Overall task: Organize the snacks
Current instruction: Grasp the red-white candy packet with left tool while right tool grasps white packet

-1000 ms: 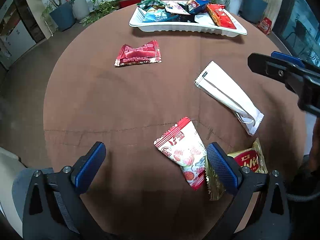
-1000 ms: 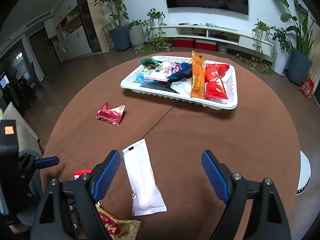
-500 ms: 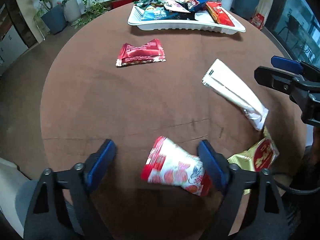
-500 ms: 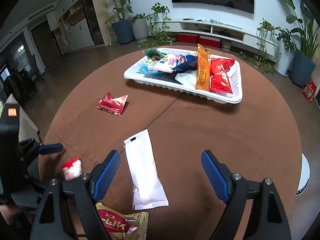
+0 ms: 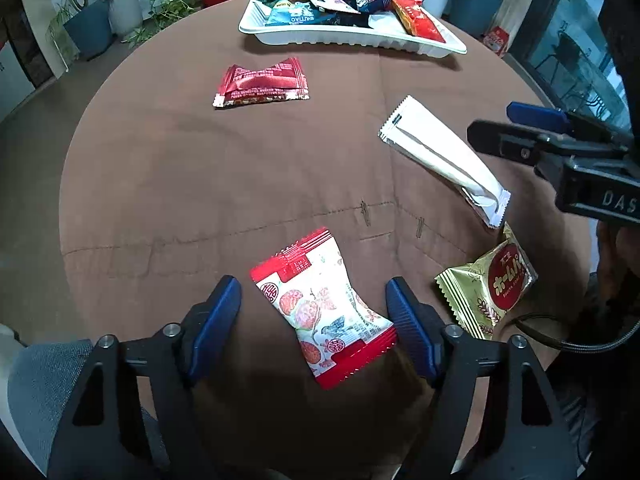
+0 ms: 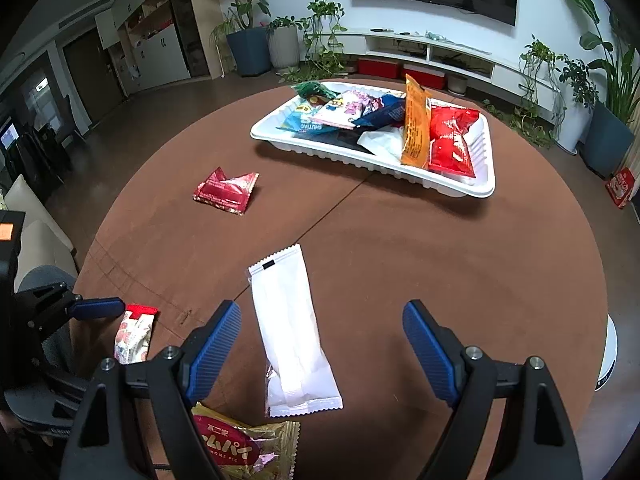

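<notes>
Between closing left gripper [image 5: 312, 320] jaws – strawberry snack packet [image 5: 322, 304], right pad touching; right gripper [image 6: 322, 344] apart

Hidden and cut-off parts around the round table

The gold snack packet [image 6: 244, 450] is lying partly under the right gripper's [image 6: 322, 344] left finger, its near edge running out of frame; the tray's [image 5: 352, 38] far packets are overlapping, their print too small to read, and the table's [image 5: 240, 184] near edge is disappearing behind the left gripper [image 5: 313, 322].
</notes>
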